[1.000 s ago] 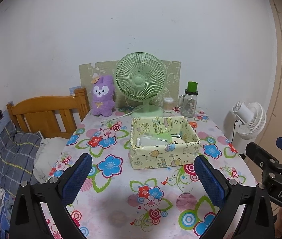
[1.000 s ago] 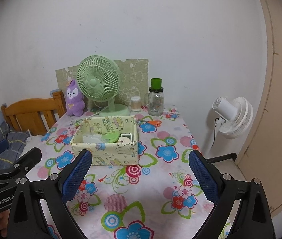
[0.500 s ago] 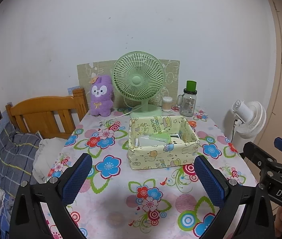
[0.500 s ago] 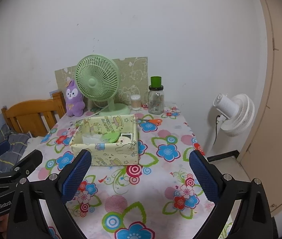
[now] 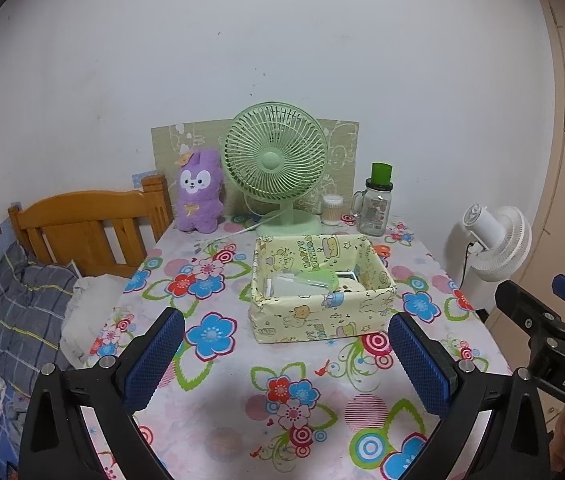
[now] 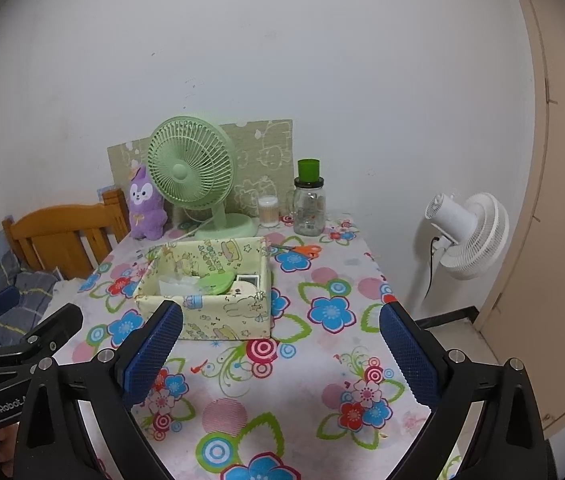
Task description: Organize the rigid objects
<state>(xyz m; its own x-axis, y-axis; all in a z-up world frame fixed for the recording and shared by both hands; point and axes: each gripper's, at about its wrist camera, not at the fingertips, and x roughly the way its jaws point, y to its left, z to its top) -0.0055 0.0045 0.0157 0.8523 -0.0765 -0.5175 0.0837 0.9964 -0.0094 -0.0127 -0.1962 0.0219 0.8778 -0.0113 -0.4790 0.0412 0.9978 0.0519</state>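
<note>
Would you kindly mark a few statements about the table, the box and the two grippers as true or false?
1. The left gripper is open and holds nothing. True.
2. The right gripper is shut on the scissors. False: it is open and empty; the orange-handled scissors lie on the tablecloth behind the box.
3. The yellow patterned box already has items inside. True.
4. The purple plush toy lies inside the box. False: it stands at the back of the table, beside the green desk fan.
5. The glass jar with the green lid stands upright. True.
</note>
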